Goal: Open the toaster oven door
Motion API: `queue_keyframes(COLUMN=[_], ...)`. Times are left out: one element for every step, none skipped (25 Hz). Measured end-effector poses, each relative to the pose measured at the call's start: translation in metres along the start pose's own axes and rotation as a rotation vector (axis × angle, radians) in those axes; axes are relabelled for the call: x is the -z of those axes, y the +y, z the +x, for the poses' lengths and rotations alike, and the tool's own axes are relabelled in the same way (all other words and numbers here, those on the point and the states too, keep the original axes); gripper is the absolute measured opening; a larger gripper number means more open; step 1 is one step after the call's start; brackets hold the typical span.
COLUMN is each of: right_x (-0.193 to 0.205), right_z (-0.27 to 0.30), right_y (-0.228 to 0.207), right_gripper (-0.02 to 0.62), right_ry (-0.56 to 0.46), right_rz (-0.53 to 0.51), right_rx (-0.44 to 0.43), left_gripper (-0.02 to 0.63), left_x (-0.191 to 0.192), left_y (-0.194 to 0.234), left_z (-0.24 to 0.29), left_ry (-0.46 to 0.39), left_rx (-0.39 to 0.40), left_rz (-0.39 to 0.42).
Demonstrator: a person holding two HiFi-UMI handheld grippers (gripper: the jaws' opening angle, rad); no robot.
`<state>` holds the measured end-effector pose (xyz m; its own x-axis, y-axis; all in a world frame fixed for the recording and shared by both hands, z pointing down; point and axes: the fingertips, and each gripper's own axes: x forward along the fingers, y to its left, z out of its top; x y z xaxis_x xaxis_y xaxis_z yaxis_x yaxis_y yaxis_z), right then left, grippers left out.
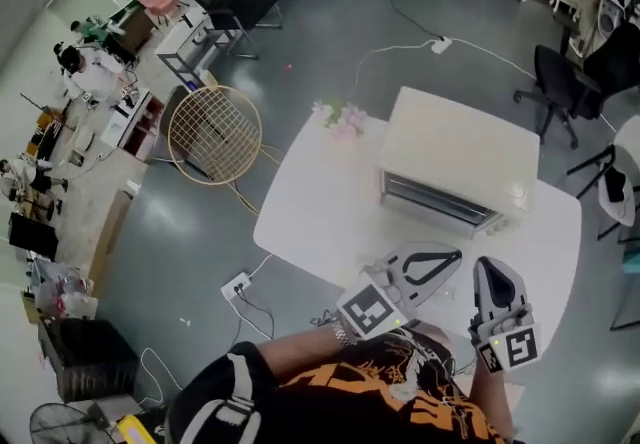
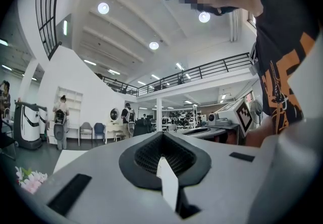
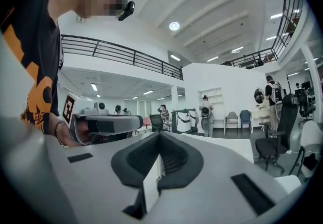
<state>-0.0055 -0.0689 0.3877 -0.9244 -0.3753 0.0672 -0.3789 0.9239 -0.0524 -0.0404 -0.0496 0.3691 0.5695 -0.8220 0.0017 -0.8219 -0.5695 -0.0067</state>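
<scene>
The cream toaster oven [image 1: 455, 154] stands on the white table [image 1: 320, 212], its glass door [image 1: 438, 200] closed and facing me. Both grippers hover over the table's near edge, short of the door and apart from it. My left gripper [image 1: 452, 258] points toward the oven's front, jaws together and empty. To its right, my right gripper [image 1: 491, 270] is also shut on nothing. In the left gripper view the left gripper [image 2: 162, 135] aims over the table into the room. In the right gripper view the right gripper [image 3: 160, 135] does the same, and the oven is hidden in both.
A small bunch of pink flowers [image 1: 340, 117] lies at the table's far left corner. A round wire rack [image 1: 213, 134] and cables are on the floor to the left. Office chairs [image 1: 560, 82] stand to the right. People work at desks far left.
</scene>
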Motion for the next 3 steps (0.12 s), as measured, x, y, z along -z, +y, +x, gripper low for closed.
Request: queue_keyframes(right_x=[0.000, 0.001, 0.001], right_z=[-0.005, -0.010, -0.015], right_y=[0.004, 0.007, 0.010], right_gripper=[0.012, 0.014, 0.012], right_ry=[0.008, 0.014, 0.019], right_rz=[0.006, 0.012, 0.017], right_rx=[0.005, 0.008, 0.010], left_gripper=[0.021, 0.021, 0.021], left_x=[0.000, 0.000, 0.000], left_y=[-0.005, -0.011, -0.016], left_z=[-0.002, -0.004, -0.005], left_ry=[0.001, 0.004, 0.007], left_rx=[0.004, 0.007, 0.010], left_rz=[-0.013, -0.023, -0.033])
